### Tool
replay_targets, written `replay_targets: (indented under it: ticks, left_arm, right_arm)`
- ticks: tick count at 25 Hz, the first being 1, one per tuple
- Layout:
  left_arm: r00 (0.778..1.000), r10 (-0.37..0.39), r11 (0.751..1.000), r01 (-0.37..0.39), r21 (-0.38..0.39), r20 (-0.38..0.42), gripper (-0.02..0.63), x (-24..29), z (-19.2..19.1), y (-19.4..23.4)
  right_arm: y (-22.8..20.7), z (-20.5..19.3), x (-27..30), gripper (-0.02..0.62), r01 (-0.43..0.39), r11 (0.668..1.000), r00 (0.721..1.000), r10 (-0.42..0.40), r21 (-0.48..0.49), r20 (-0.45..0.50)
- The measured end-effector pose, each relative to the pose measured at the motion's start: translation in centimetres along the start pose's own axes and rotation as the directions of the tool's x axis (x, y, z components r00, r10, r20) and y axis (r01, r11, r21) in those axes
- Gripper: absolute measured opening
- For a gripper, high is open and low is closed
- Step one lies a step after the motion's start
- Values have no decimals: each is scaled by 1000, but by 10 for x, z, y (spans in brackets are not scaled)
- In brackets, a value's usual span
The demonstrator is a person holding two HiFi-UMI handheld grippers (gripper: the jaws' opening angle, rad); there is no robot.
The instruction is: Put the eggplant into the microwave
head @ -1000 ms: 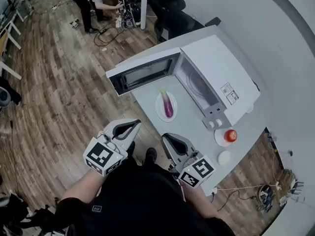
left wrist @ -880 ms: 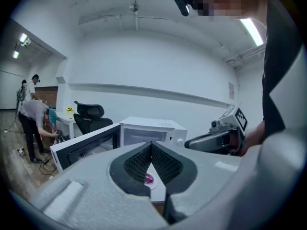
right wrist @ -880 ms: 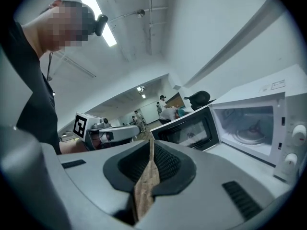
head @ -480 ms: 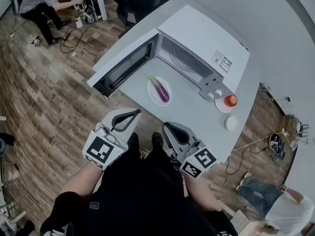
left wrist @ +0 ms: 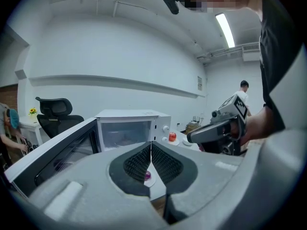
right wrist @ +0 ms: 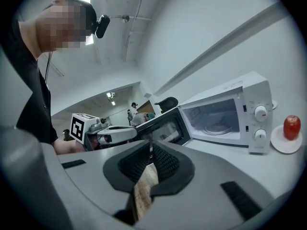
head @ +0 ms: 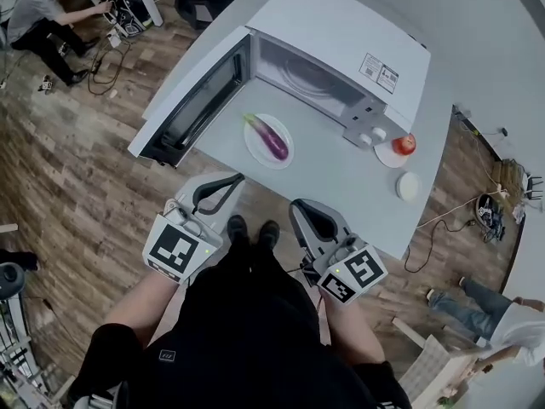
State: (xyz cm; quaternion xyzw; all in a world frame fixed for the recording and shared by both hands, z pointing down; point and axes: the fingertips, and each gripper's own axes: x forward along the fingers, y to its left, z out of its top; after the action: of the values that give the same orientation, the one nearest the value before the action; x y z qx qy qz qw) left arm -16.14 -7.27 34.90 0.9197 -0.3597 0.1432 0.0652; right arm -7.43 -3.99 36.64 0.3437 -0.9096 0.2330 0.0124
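Head view first: the eggplant [head: 271,137] is lying on a white plate [head: 253,146] on the grey bench [head: 341,186], right in front of the microwave [head: 341,41]. The microwave's door [head: 183,109] is swung wide open off to the left. Over by the knobs there's a red apple [head: 406,144] on a little saucer [head: 392,154]. The left hand-held gripper [head: 242,177] and right hand-held gripper [head: 296,203] both hang over the wood floor [head: 77,169] at the near edge of the bench, pointed toward the plate and well short of it.

Left gripper view: the jaws are pressed fully together with nothing pinched in them. A sliver of purple eggplant on its plate peeks out just below the tips, with the open microwave behind and the right one off to the side.

Right gripper view: same deal, jaws closed tight and empty. The microwave cavity, knobs and apple sit to the right, the left one to the left.
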Motion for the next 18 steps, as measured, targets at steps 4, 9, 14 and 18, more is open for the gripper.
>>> replay_targets:
  ticks: [4,9,14,18]
  left_arm:
    - [999,-11,999,9,-37,-35,11,19,-17,6]
    - [997,-32,999,31,-11,-64,11,43,-41,8]
    - [993,-42,998,48,45,-114,11,65,-69,14]
    - [984,-72,996,78,32,-161,11,82,-98,18]
  right_arm:
    - [-16,-7,10,23,-5,1000,1000,5,10,-4]
    - [-36,-25,20,23,-12,1000,1000,13,24,-29]
    - [-55,-47,26,23,2,998,999,0,59,-44]
    - [-68,-67,33,23,6,997,998,-1,79,-65]
